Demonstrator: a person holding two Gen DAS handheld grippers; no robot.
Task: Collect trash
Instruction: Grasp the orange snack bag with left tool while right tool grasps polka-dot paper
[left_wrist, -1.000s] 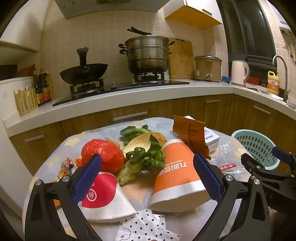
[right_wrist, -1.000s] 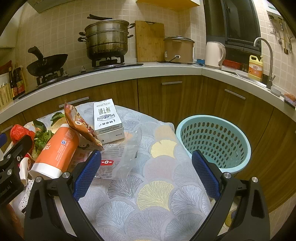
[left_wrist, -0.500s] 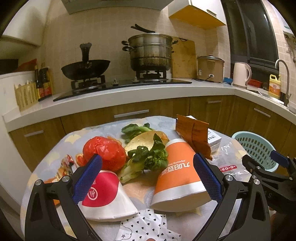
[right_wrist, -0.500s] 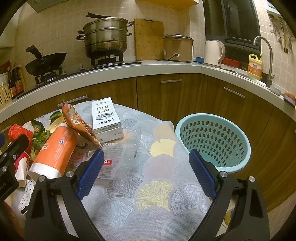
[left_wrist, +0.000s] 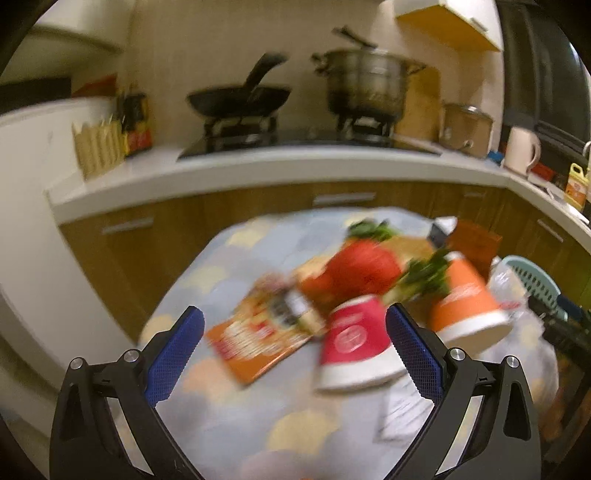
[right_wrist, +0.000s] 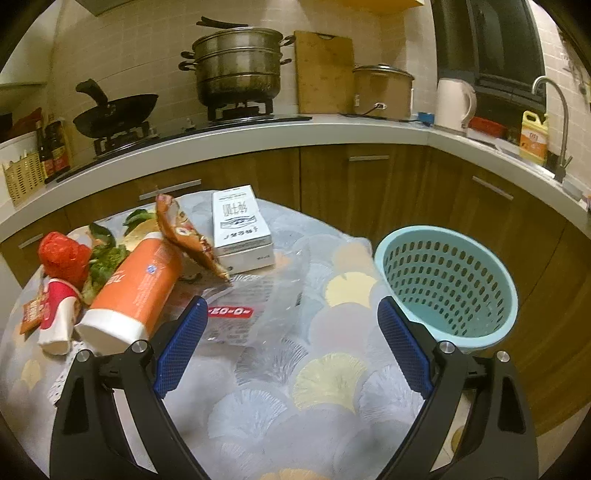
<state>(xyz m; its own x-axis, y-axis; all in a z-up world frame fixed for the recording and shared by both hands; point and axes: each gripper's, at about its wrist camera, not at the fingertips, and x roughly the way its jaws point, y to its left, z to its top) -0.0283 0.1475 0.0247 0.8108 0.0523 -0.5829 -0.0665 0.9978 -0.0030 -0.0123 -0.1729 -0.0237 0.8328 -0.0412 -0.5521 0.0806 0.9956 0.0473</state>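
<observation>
Trash lies on a round table with a patterned cloth (right_wrist: 325, 373). An orange paper cup (right_wrist: 136, 284) lies on its side, with a red cup (right_wrist: 55, 310), a crumpled red bag (right_wrist: 62, 254), green leaves (right_wrist: 105, 258), a brown snack wrapper (right_wrist: 188, 236), a white carton (right_wrist: 240, 225) and a clear plastic bag (right_wrist: 258, 310). A light blue basket (right_wrist: 447, 288) sits at the table's right edge. My right gripper (right_wrist: 291, 347) is open above the cloth, near the plastic bag. My left gripper (left_wrist: 295, 354) is open and empty; its view is blurred, over an orange flat wrapper (left_wrist: 258, 339) and the red cup (left_wrist: 354, 339).
A kitchen counter (right_wrist: 332, 129) curves behind the table with a wok (right_wrist: 114, 114), a steel steamer pot (right_wrist: 238, 70), a cutting board (right_wrist: 323, 70), a rice cooker (right_wrist: 382, 92), a kettle (right_wrist: 452, 103) and a tap (right_wrist: 554, 122). Wooden cabinets stand below.
My left gripper has swung quickly to the left, so the flat orange wrapper and red cup are now between its fingers. The right gripper barely moved. Both stay open.
</observation>
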